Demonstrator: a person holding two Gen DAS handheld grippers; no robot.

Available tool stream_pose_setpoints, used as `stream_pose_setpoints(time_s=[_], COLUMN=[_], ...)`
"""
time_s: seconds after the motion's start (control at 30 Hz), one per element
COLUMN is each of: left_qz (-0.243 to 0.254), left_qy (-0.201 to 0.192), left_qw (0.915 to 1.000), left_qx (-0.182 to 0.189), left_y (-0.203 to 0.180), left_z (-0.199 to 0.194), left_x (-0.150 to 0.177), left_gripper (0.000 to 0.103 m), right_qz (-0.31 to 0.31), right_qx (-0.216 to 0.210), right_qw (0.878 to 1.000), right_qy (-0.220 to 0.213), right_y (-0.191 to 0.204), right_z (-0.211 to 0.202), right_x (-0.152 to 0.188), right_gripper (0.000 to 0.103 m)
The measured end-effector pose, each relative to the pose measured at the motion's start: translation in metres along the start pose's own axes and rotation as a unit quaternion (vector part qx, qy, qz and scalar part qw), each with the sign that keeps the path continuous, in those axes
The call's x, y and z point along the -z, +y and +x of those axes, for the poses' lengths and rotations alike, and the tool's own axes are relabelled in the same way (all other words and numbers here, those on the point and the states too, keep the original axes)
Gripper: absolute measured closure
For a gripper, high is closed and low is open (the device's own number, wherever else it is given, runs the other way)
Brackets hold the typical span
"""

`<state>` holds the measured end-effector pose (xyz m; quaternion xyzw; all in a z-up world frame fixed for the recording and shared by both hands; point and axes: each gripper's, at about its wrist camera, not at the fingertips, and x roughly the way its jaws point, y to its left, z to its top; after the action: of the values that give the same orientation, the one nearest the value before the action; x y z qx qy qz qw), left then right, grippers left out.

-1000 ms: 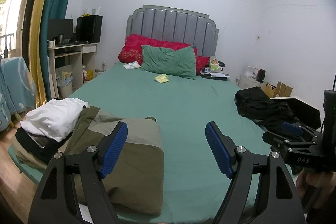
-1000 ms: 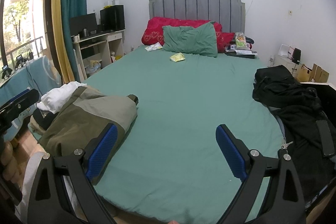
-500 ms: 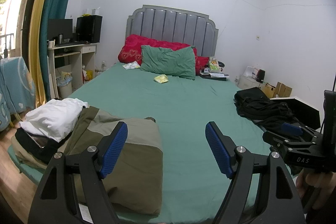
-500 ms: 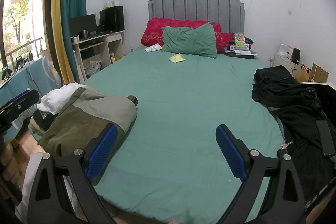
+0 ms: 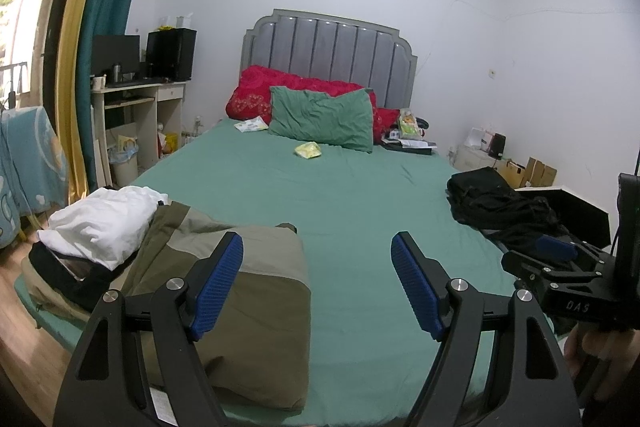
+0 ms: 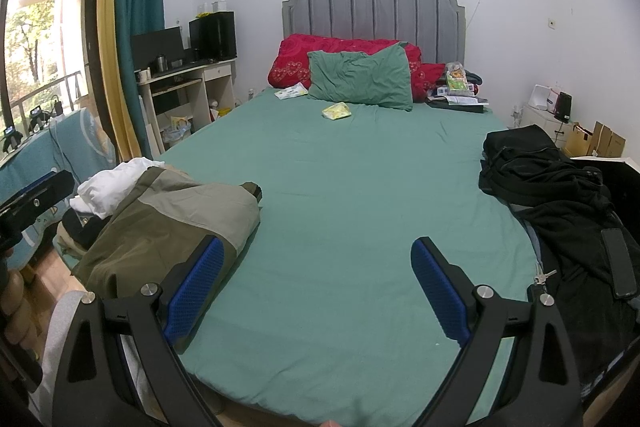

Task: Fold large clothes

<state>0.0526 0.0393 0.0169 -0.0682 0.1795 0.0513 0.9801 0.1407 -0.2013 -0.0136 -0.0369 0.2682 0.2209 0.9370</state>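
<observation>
Bedroom setup, with a big bed [image 6: 340, 187] in a green sheet taking up most of both views, grey headboard [image 6: 372, 7] at 12 o'clock and the middle of the mattress bare. Both grippers hang over the foot of the bed with nothing between their fingers: left gripper [image 5: 316, 283] spread wide, right gripper [image 6: 316, 287] spread wide too.

Honest worry from here: the black clothes pile [image 6: 552, 195] at 3 o'clock is a tangle, so I'd guess a pinch there could drag up two garments at once or catch only a loose flap. There's also a phone [image 6: 618, 263] lying on the black fabric and keys [image 6: 543, 277] just beside it at the sheet's edge. Yank the cloth and those probably slide off the bed.

As for the clothes themselves, the black heap looks crumpled and unfolded, thick and floppy. Over at 9 o'clock the olive jacket [image 5: 224, 279] sits folded into a flat slab, two-tone, with a white garment [image 5: 100, 227] bunched beside it on more stacked clothing. So I reckon black stuff is next.
</observation>
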Motion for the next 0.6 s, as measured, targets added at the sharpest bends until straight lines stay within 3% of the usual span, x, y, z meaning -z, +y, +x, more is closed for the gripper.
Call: stream_pose_setpoints(time_s=[0.6], left_qz=[-0.002], left_qy=[0.001], left_qw=[1.0], left_qx=[0.001], left_y=[-0.0033], left_z=[0.0016], left_x=[0.0013], left_gripper=[0.023], right_qz=[0.001], right_qx=[0.001], right_qw=[1.0], right_qy=[-0.001], right_y=[0.0003], right_z=[-0.003], right_x=[-0.0001], right_gripper=[0.009])
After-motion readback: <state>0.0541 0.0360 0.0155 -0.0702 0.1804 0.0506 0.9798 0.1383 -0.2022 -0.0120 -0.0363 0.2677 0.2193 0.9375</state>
